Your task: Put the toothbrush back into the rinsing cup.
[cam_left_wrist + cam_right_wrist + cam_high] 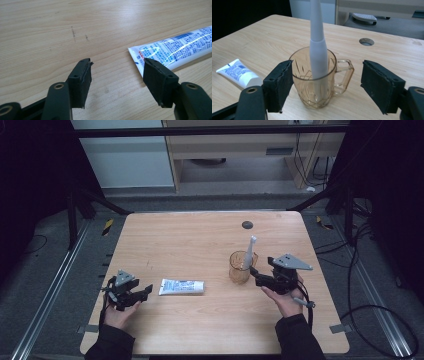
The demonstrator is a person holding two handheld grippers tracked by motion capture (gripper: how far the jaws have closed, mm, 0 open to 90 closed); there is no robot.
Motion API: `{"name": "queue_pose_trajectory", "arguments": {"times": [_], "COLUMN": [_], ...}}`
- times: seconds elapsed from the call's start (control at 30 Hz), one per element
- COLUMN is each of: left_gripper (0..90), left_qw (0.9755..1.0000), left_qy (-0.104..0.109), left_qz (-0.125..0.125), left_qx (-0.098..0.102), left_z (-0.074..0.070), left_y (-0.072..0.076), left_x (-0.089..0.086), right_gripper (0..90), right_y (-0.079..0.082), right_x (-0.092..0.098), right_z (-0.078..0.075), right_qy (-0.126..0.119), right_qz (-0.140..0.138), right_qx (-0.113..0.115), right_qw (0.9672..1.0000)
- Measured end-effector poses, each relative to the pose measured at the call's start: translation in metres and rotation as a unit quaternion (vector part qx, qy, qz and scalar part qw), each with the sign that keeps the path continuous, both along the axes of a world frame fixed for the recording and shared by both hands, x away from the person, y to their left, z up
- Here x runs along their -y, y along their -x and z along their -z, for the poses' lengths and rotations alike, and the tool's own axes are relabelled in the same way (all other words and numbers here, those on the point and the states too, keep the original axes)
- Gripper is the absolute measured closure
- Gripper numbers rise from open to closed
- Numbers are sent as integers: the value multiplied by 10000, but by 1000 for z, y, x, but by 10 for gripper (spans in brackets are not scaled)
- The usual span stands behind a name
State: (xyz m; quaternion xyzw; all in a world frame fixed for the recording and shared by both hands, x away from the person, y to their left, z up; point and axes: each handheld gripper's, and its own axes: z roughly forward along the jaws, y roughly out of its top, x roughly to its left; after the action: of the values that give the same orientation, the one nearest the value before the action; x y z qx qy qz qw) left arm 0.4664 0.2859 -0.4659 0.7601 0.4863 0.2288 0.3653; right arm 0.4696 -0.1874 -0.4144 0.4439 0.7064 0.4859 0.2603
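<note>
On the right half of the table, near the middle of its depth, I see an amber glass mug with a cut pattern and a handle. A white toothbrush handle stands in it, leaning against the rim and rising well above it. My right gripper sits just right of the mug, its jaws spread wide and pressing on nothing; in the right gripper view the mug stands between and just beyond the two pads, apart from both.

Left of centre lies a white tube of toothpaste with blue print, flat on the wood, its crimped end toward my left gripper. That gripper rests just left of the tube with its jaws wide apart and nothing between them; in the left gripper view the right pad overlaps the tube's crimped corner, though I cannot tell whether it touches.

Bare wood stretches between the tube and the mug, and across the whole far half of the table, broken by a round dark cable hole near the far edge. The near strip in front of both hands is bare too. The mug stands well in from the right edge.
</note>
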Motion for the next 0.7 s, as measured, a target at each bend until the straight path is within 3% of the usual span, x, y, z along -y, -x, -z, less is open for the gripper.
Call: {"name": "queue_pose_trajectory", "arguments": {"times": [0.3, 0.7], "left_gripper": [433, 572], "left_qw": [9999, 9993], "left_qy": [-29, 36], "left_qz": [110, 374], "left_qx": [-15, -65], "left_z": [-2, -5], "left_y": [0, -3], "left_x": [4, 14], "right_gripper": [246, 268], "right_y": [12, 32], "right_x": [24, 59], "right_z": [8, 33], "right_qy": [23, 103], "right_qz": [72, 401], "right_qx": [-111, -420], "right_qw": [9999, 9983]}}
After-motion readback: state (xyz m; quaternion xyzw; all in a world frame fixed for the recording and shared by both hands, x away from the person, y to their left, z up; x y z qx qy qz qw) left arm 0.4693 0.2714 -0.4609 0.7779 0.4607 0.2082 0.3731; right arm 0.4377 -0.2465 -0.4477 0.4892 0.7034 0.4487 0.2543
